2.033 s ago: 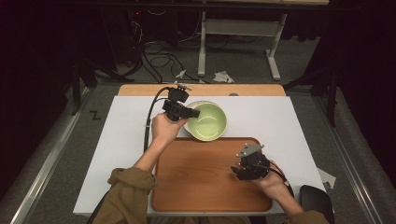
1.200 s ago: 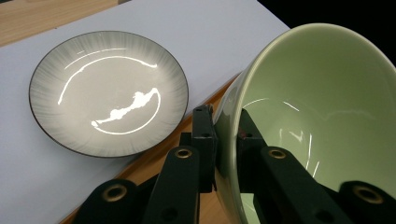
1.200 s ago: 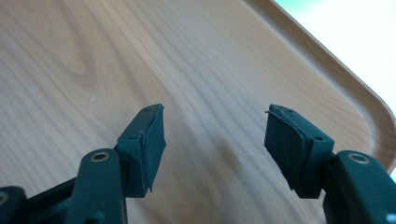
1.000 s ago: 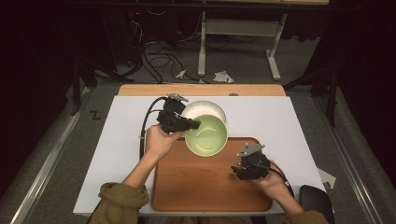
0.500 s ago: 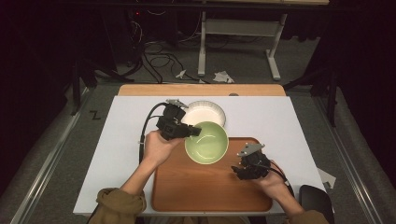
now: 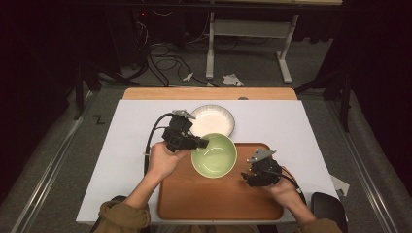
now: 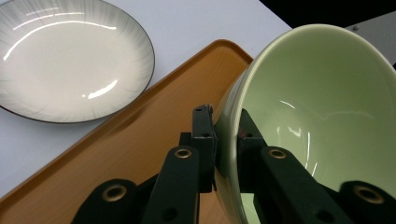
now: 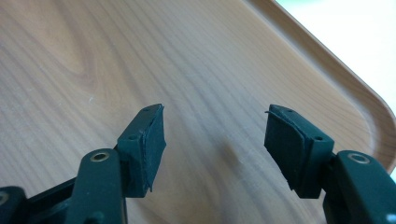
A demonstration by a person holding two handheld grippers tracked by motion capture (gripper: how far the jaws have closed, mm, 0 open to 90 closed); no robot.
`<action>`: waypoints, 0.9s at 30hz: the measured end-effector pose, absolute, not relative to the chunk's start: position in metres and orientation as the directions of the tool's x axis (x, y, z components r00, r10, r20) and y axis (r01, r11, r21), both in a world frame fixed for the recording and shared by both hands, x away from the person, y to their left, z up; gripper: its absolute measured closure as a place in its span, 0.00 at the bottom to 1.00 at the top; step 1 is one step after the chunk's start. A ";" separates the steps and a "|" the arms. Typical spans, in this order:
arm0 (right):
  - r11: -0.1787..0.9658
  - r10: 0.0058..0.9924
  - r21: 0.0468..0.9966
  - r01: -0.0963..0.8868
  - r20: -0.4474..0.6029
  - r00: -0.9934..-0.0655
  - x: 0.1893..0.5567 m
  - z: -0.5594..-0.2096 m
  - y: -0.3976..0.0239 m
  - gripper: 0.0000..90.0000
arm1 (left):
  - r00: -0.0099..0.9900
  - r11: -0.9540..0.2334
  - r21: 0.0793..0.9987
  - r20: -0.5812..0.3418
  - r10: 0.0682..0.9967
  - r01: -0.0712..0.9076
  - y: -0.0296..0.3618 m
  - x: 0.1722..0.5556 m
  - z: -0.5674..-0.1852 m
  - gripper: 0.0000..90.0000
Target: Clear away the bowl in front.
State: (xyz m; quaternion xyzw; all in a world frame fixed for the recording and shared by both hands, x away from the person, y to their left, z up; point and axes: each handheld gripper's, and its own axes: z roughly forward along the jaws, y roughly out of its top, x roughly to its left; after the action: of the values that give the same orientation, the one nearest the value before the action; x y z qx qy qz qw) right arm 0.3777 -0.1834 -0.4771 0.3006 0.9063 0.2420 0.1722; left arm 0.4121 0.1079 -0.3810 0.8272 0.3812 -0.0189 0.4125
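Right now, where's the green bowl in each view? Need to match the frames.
High view: green bowl at centre, over the wooden tray's far edge, clamped by the left gripper.
Left gripper view: fills the right half, rim between the jaws.
Right gripper view: not in it.
Shared landmark: the wooden tray.

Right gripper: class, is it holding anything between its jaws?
No. The right gripper is open, with bare wooden tray showing between its jaws.

Overhead forward-down, two close gripper views, shared tray
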 end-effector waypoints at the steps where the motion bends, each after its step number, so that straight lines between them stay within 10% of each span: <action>1: 0.702 0.628 0.542 0.462 -0.167 -0.760 0.378 -0.477 -0.183 0.43 | 0.709 -0.369 0.668 -0.346 0.615 0.646 0.108 0.412 -0.381 0.91; 27: 0.704 0.628 0.540 0.462 -0.170 -0.759 0.378 -0.478 -0.182 0.42 | 0.699 -0.379 0.632 -0.387 0.601 0.676 0.107 0.401 -0.409 0.91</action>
State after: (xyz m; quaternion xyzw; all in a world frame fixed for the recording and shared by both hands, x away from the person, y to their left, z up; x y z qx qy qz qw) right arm 0.3776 -0.1815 -0.4784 0.3006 0.9065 0.2404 0.1736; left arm 0.4015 0.1075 -0.4093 0.8291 0.3850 -0.0464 0.4027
